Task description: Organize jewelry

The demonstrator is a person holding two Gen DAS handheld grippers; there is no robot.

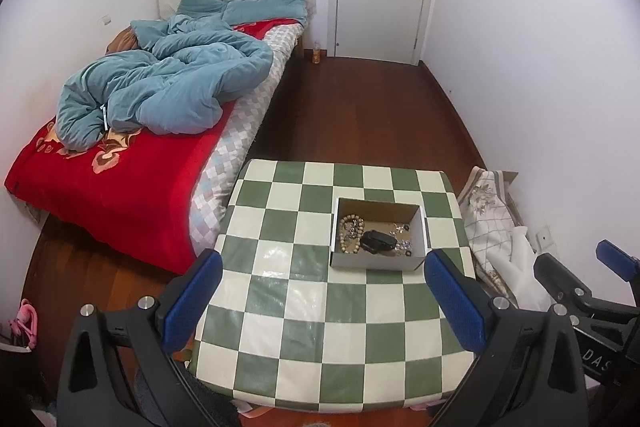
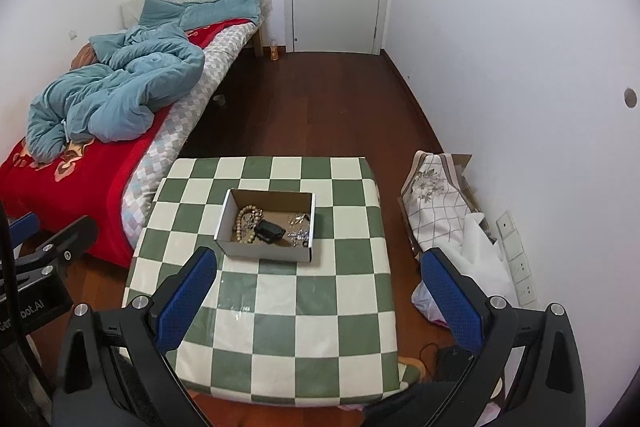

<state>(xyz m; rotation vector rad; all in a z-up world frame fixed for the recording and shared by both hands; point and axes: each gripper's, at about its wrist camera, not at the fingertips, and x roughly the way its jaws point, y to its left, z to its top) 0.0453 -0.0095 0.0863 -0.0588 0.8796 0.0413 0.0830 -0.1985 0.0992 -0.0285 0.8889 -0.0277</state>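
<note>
From the left wrist view we see the left hand-held gripper [image 1: 322, 297] spread wide with nothing between its blue pads, hovering above the checkered bench [image 1: 304, 311]. Just ahead of it and slightly toward its right finger sits the open cardboard box [image 1: 378, 261], holding a beaded bracelet [image 1: 349, 233], a black item [image 1: 378, 242] we cannot identify, and small silvery pieces [image 1: 402, 239] too tangled to tell apart. The box's near wall hides part of its floor. Far to the right, the right hand-held gripper [image 1: 576, 281] is cut off by the frame edge. Ahead on the left lies the bed [image 1: 120, 183] with a rumpled blue quilt [image 1: 168, 87]. From the right wrist view, the right hand-held gripper [image 2: 318, 295] is likewise wide apart and holding nothing, over the bench [image 2: 280, 307]. The box [image 2: 266, 253] lies ahead, nearer its left finger; bracelet [image 2: 245, 223], black item [image 2: 271, 230] and silvery pieces [image 2: 300, 229] rest inside. To its right a patterned cloth bundle [image 2: 436, 203] leans by the wall.
</note>
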